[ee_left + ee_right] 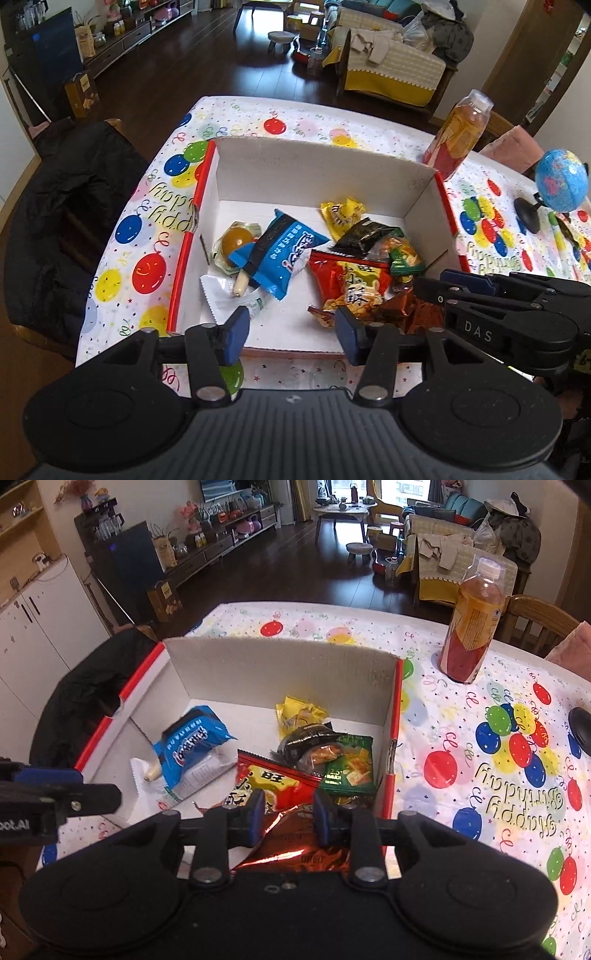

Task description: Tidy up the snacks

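From the left wrist, the left gripper [291,334] hangs released with nothing between its fingers, above the near edge of the box [317,162], where the snacks lie: a blue packet [286,254] and a red bag [349,277]. From the right wrist, the right gripper [289,816] straddles a shiny red wrapper [295,845] at the box's near wall; whether it grips, I cannot tell. A bottle [474,622] stands on the tablecloth [461,775].

Soft daylight, dim floor, strong fisheye bending, slightly blurred edges.

A box [325,173] is sitting on the table [295,118] toward its left edge, with snack packets [284,254] lying inside it. A bottle [472,627] is standing behind the box's right corner. A globe [559,181] is standing nearer the table's right edge.
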Available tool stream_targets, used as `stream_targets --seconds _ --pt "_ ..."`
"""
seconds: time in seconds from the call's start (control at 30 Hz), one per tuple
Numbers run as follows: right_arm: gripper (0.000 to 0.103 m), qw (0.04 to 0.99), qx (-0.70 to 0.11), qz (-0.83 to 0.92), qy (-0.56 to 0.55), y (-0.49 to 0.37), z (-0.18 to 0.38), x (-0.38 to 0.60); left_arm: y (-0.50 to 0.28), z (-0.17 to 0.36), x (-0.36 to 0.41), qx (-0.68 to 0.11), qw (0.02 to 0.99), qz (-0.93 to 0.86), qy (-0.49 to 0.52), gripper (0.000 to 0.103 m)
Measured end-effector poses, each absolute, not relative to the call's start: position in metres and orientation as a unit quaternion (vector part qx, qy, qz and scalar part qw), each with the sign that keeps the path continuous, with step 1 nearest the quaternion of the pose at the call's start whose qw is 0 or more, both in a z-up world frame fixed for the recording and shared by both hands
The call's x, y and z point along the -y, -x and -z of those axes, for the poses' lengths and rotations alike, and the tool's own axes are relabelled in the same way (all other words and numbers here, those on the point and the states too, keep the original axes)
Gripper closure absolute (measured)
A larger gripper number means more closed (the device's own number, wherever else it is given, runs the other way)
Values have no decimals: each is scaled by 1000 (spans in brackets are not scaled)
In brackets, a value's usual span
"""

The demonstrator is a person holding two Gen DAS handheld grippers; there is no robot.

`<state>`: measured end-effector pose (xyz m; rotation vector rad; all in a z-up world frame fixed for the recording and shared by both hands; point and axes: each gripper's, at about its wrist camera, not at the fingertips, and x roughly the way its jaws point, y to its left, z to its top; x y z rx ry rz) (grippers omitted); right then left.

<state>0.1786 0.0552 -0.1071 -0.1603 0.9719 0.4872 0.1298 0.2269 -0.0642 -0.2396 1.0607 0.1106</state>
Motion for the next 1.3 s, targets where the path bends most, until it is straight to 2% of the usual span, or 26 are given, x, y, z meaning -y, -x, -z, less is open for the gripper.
stream_targets --seconds 0.17,0.27,0.33,0.47,0.53,0.63,0.83,0.9,1.0,1.3 --pt "63 861 -445 -237 57 -166 89 -46 -123 57 -223 -493 862 -46 110 47" --pt "53 867 -433 -241 44 -157 77 -39 -117 53 -221 -487 866 -43 106 45" --pt "44 872 -423 -243 35 -150 69 -35 -113 49 -220 -480 870 -40 101 39" --pt "36 883 -396 -249 26 -132 53 -28 -104 41 -217 -464 880 -31 91 36" --pt "29 889 -383 -251 19 -123 46 -24 -99 36 -215 -457 885 -27 87 29" --pt "23 897 -364 -251 10 -110 37 -19 -90 28 -216 -439 894 -18 88 23" --pt "5 907 -347 -240 -6 -91 30 -10 -74 14 -215 -411 908 -9 80 18" --pt "3 910 -343 -234 -10 -85 29 -7 -69 11 -216 -404 911 -3 80 15" --pt "1 914 -335 -229 -17 -76 29 -3 -60 6 -216 -392 917 4 76 2" --pt "1 929 -297 -220 -24 -45 33 -1 -31 -3 -214 -365 929 7 63 1"
